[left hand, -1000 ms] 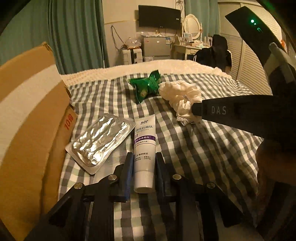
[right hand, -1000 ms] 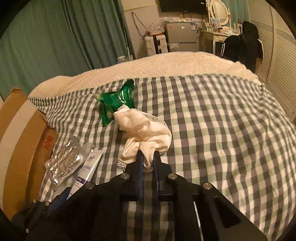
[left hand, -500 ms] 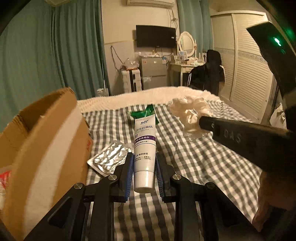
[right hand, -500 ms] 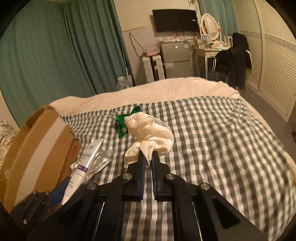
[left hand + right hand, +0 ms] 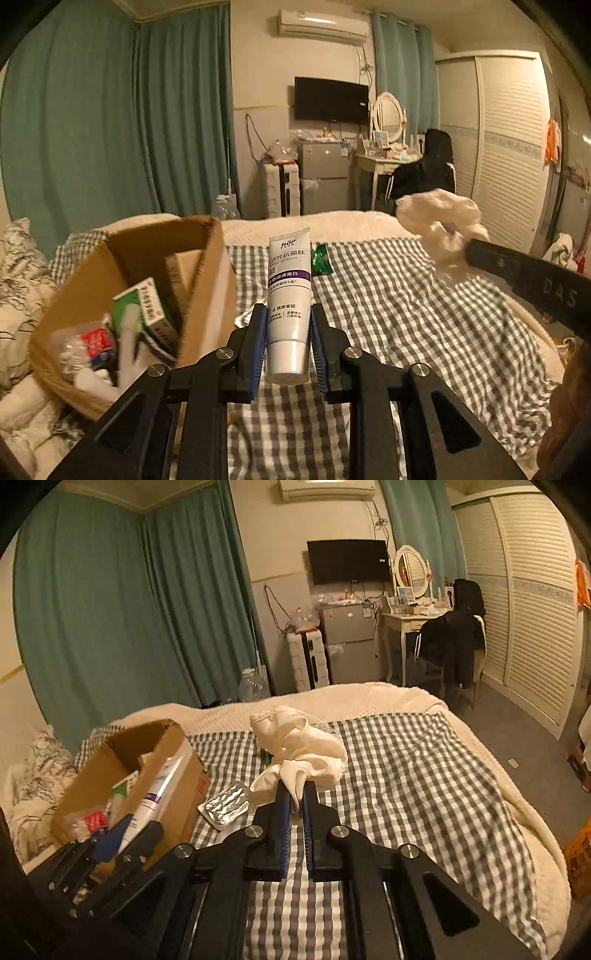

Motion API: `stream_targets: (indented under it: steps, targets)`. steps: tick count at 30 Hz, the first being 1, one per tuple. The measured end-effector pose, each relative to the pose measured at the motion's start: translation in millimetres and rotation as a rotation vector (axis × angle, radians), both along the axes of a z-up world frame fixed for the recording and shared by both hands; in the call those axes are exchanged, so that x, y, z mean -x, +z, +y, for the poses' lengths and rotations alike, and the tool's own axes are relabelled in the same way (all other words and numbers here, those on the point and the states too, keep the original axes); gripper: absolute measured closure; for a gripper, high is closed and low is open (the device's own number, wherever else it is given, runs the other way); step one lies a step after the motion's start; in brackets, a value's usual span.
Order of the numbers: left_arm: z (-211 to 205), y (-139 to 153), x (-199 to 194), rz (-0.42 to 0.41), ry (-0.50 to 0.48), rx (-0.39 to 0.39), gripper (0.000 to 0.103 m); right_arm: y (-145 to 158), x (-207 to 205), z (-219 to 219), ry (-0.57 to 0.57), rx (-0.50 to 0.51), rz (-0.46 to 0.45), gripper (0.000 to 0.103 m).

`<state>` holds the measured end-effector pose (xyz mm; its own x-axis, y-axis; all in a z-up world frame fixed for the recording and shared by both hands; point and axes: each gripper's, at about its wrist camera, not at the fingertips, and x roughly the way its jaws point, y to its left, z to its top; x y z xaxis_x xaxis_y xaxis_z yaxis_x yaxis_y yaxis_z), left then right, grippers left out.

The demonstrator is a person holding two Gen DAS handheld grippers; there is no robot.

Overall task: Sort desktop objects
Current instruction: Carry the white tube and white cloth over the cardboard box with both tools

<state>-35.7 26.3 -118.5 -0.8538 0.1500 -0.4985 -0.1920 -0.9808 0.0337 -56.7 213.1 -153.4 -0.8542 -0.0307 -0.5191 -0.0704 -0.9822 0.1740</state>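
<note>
Toothpaste tube (image 5: 289, 295) clamped in left gripper (image 5: 289, 345), cream cloth (image 5: 301, 751) pinched in right gripper (image 5: 293, 805), both unboxed; foil pack (image 5: 225, 805) remains beside part-filled box (image 5: 207, 280).

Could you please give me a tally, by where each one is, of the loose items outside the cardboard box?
Held in the left gripper: 1, white toothpaste tube with purple band
Held in the right gripper: 1, bunched cream cloth
Lying on the checked bedspread: 2, silver foil blister pack and green crinkled wrapper
Total: 4
</note>
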Motion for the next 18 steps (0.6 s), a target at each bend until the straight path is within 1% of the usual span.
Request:
stream_targets:
  steps: [6, 10, 18]
  targets:
    - [-22, 24, -31, 0.041, 0.008, -0.015, 0.08, 23, -25, -6, -0.018, 0.0, 0.041, 0.097]
    - [-37, 34, -40, 0.042, 0.016, -0.029, 0.08, 36, -36, -14, -0.01, -0.016, 0.058, 0.097]
    - [-76, 67, -64, 0.1, 0.059, -0.068, 0.08, 67, -66, -53, 0.043, -0.051, 0.136, 0.097]
